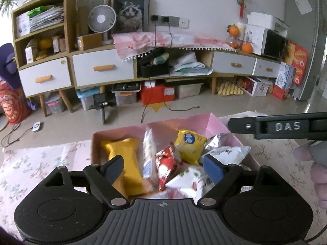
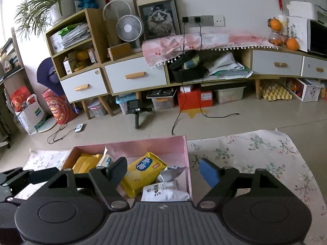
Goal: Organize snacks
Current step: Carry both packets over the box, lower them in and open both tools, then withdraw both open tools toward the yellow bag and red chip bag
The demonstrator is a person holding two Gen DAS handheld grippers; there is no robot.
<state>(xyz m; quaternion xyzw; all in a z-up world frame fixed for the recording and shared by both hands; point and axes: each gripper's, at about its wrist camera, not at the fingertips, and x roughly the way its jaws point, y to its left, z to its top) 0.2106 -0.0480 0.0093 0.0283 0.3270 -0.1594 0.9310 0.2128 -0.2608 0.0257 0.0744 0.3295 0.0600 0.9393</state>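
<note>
A pink box [image 1: 216, 124] on a floral cloth holds several snack packs: a plain yellow pack [image 1: 126, 163], a clear white pack [image 1: 149, 155], a red pack [image 1: 167, 163], a yellow biscuit pack [image 1: 190, 145] and silver-white bags [image 1: 226, 151]. My left gripper [image 1: 163, 168] is open and empty, just above the box contents. In the right wrist view the same box [image 2: 187, 153] shows the yellow biscuit pack [image 2: 143, 171] and a white bag [image 2: 163, 192]. My right gripper [image 2: 163, 169] is open and empty, straddling the box's right wall.
The floral cloth [image 2: 255, 153] covers the table right of the box. The right gripper's arm [image 1: 286, 126] crosses the left wrist view at right, with a gloved hand [image 1: 314, 163]. A long cabinet [image 2: 137, 75], storage boxes, cables and a small tripod [image 2: 137, 110] stand beyond on the floor.
</note>
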